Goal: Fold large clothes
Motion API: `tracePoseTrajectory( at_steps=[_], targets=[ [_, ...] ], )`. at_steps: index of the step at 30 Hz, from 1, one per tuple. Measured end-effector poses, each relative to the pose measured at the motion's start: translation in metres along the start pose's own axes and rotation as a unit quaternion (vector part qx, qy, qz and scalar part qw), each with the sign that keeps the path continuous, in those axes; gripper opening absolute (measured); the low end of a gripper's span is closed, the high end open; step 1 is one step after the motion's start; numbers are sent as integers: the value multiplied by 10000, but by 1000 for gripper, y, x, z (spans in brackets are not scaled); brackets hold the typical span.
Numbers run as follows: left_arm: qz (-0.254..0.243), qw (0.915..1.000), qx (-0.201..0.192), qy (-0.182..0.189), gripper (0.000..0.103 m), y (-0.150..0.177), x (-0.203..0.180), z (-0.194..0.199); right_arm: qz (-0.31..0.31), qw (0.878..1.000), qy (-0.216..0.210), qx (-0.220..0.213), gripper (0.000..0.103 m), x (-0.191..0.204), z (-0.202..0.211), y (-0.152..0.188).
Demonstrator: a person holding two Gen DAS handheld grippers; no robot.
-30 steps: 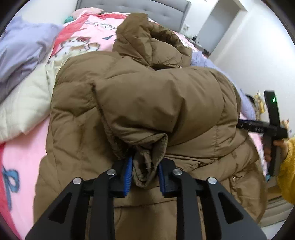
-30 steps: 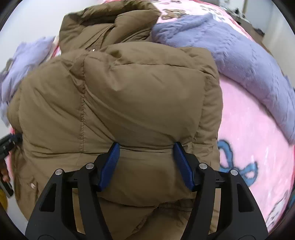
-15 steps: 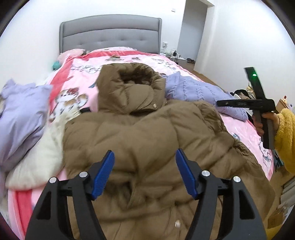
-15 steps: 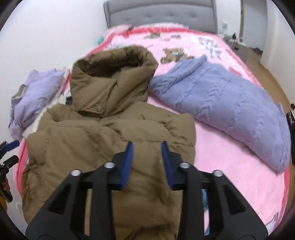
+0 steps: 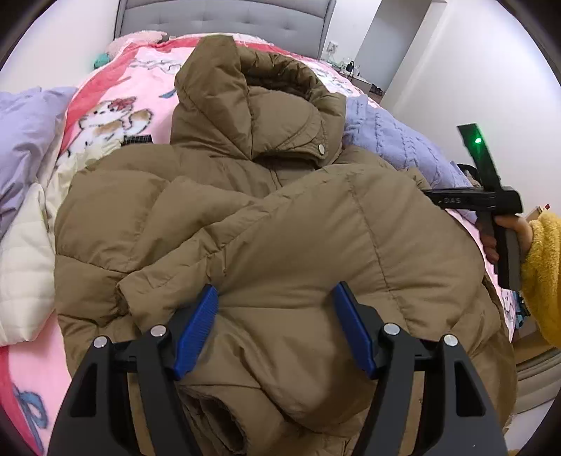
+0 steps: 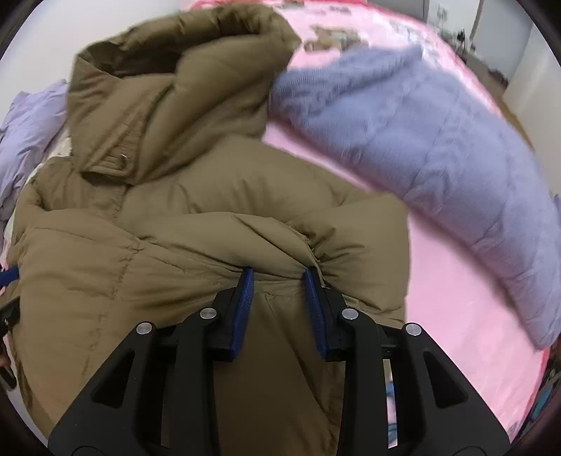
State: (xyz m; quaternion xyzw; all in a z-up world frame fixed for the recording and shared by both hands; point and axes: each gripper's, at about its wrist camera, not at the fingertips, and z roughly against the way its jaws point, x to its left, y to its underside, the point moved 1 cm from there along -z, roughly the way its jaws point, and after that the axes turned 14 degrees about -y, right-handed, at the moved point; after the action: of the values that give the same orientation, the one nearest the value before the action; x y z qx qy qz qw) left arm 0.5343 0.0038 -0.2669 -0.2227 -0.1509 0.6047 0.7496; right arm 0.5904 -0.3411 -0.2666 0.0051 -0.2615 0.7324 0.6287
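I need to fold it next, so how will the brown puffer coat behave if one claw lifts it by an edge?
The coat looks puffy and quilted, so it will probably sag and drape rather than hold shape. Its smooth shell may slip from the left claw. Folds will likely spring open, given the padding.

A grey, button-tufted upholstered headboard [image 5: 224,17] stands against a plain white wall [image 5: 466,70] at the far end of the bed. The bed is covered by a pink cartoon-print blanket [image 5: 115,105]. To the right of the headboard, a doorway [image 5: 378,49] opens in the white wall. Light is even and soft, with no hard shadows.
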Motion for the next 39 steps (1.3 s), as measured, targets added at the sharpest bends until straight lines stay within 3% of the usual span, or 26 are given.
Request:
tracePoseTrajectory(
  at_steps=[11, 13, 15, 17, 20, 24, 28, 32, 34, 39],
  targets=[
    [-66, 9997, 166, -168, 68, 0, -3, -8, -43, 9993, 53, 375, 30, 1, -17, 4],
    [-66, 9996, 103, -245, 69, 0, -3, 0, -37, 9994, -77, 333, 36, 3, -7, 5],
    [5, 9998, 55, -175, 75, 1, -3, 7, -52, 9997, -235, 36, 43, 4, 13, 10],
    [117, 9998, -59, -148, 76, 2, -2, 18, -169, 9966, -511, -623, 53, 5, 46, 23],
    [349, 9983, -452, -89, 77, 5, -2, 44, -227, 9895, -784, -1194, 55, 10, 82, 49],
    [378, 9952, -906, 16, 81, 10, -16, 74, -136, 9880, -817, -1301, 55, 19, 99, 74],
    [-7, 9990, -457, 16, 83, 23, -35, 54, -115, 9912, -771, -1066, 55, 22, 97, 95],
    [74, 9999, -124, 9, 83, 40, -27, 25, 26, 9958, -555, -728, 57, 23, 74, 104],
    [124, 9999, -49, 64, 83, 44, -23, 16, 88, 9972, -375, -636, 66, 22, 63, 108],
    [-114, 9998, 79, -151, 83, 43, -31, 10, -37, 9986, -283, -446, 67, 20, 48, 112]
  ],
)
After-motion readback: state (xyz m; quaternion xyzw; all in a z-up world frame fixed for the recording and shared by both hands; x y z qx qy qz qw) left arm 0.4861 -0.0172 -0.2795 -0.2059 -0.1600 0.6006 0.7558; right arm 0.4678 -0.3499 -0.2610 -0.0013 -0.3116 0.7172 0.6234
